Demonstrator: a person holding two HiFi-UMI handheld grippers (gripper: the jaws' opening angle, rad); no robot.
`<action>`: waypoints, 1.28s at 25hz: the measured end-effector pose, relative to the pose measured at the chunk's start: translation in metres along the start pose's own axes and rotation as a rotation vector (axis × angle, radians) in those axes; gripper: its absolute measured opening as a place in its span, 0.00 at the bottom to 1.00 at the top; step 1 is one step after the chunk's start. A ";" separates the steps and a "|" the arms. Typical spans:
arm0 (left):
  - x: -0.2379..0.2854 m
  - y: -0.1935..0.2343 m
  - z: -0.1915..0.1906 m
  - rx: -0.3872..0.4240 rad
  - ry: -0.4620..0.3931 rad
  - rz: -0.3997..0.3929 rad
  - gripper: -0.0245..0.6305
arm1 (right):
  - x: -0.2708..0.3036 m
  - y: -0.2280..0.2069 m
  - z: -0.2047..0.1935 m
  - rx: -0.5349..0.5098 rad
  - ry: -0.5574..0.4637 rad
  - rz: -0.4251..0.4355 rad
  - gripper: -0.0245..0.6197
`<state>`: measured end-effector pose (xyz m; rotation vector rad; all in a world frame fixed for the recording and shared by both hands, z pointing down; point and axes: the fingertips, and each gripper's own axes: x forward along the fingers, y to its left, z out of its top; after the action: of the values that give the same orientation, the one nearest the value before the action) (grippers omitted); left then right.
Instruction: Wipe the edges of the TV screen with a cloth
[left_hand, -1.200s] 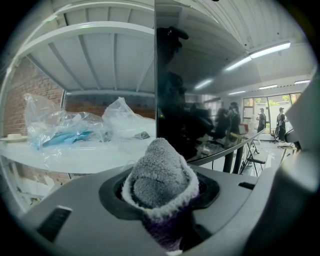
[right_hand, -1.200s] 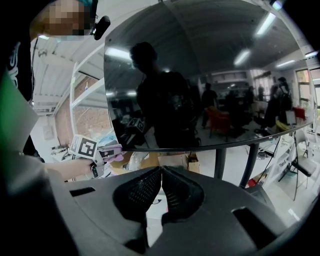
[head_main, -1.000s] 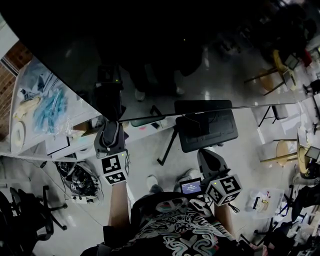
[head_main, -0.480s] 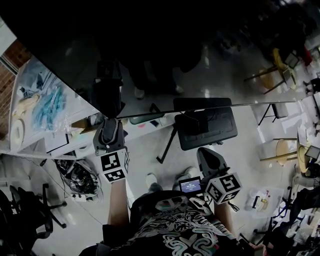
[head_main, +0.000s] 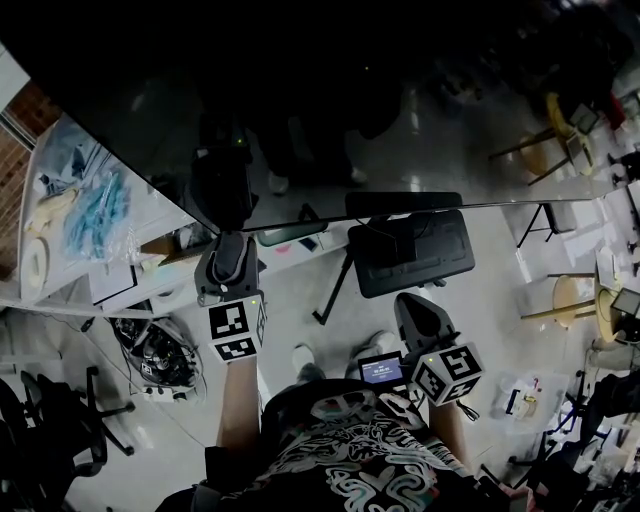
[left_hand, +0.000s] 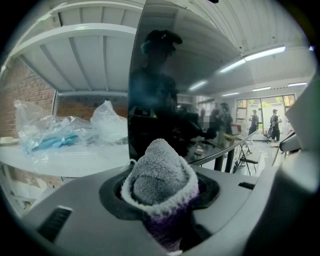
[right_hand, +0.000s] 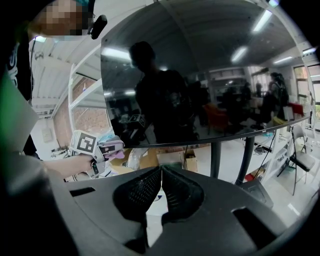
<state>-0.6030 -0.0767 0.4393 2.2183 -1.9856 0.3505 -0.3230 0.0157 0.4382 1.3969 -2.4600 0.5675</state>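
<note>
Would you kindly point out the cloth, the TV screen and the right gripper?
cloth (left_hand: 160, 170), left gripper view, its grey fluffy top.
TV screen (right_hand: 210, 75), right gripper view, dark glass middle.
right gripper (right_hand: 161, 169), right gripper view, between its shut jaw tips.

Nudging the left gripper (head_main: 229, 240), clamped on a fluffy grey cloth with purple trim (left_hand: 160, 172), slightly rightward and upward in the head view, close under the lower-left corner of the wide, dark, glossy TV screen (head_main: 400, 100). Carrying its black reflection in the glass the same way, a touch to the right.
</note>
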 end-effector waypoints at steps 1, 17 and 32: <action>0.002 -0.007 0.001 0.007 -0.003 -0.016 0.35 | -0.001 -0.001 0.000 0.002 -0.001 -0.002 0.08; 0.010 -0.028 0.006 0.008 -0.020 -0.055 0.35 | -0.010 -0.017 0.001 0.028 -0.016 -0.024 0.08; 0.018 -0.056 0.012 0.007 -0.027 -0.124 0.35 | -0.012 -0.030 0.001 0.044 -0.015 -0.036 0.08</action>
<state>-0.5445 -0.0906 0.4357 2.3483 -1.8510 0.3136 -0.2908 0.0105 0.4383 1.4637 -2.4429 0.6086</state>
